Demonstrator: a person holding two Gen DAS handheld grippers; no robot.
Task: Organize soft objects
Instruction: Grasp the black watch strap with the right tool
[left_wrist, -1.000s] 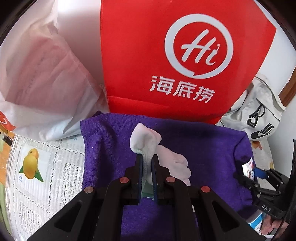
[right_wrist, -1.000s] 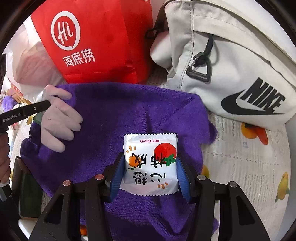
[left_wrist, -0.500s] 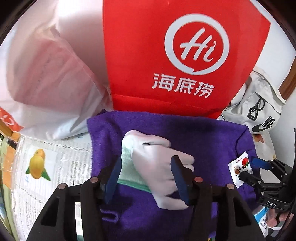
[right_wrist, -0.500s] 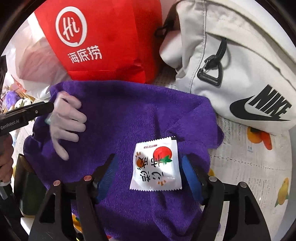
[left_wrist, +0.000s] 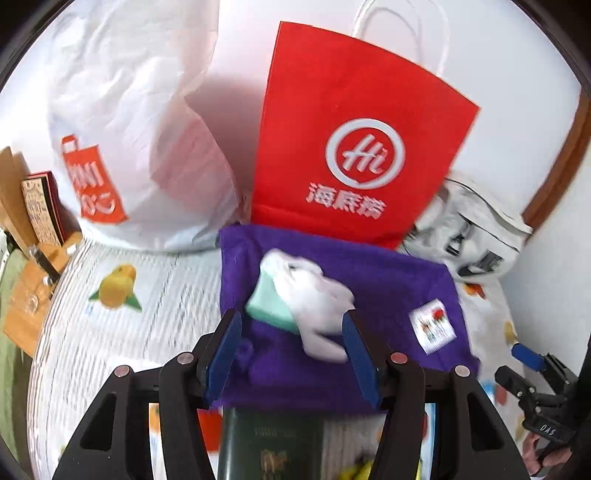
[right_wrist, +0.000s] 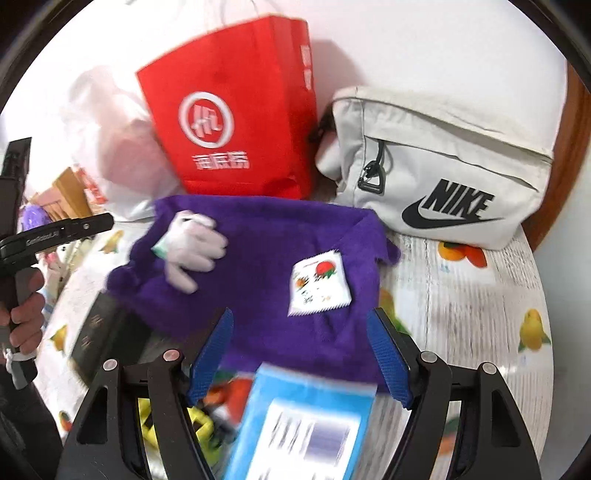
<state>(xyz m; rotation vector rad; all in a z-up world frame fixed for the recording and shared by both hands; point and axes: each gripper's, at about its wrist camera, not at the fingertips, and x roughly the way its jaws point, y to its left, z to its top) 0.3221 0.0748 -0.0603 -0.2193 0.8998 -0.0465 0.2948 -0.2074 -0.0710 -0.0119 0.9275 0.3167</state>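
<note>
Both grippers (left_wrist: 291, 349) (right_wrist: 299, 354) agape, empty; glove (left_wrist: 314, 295), packet (right_wrist: 318, 283) on purple towel (right_wrist: 266, 236); red bag (left_wrist: 354, 147) behind.

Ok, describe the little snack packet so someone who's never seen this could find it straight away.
Find the red bag; a purple towel lies spread in front of it. The packet lies flat on the towel's right side, nearer the Nike bag: small, white, crimped, tomato-printed, unlike the white glove opposite.

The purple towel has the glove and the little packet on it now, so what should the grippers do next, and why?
Probably fold the purple towel over them. The white glove and the snack packet both lie loose on it, and both the left gripper and the right gripper have open, empty jaws near its front edge.
</note>
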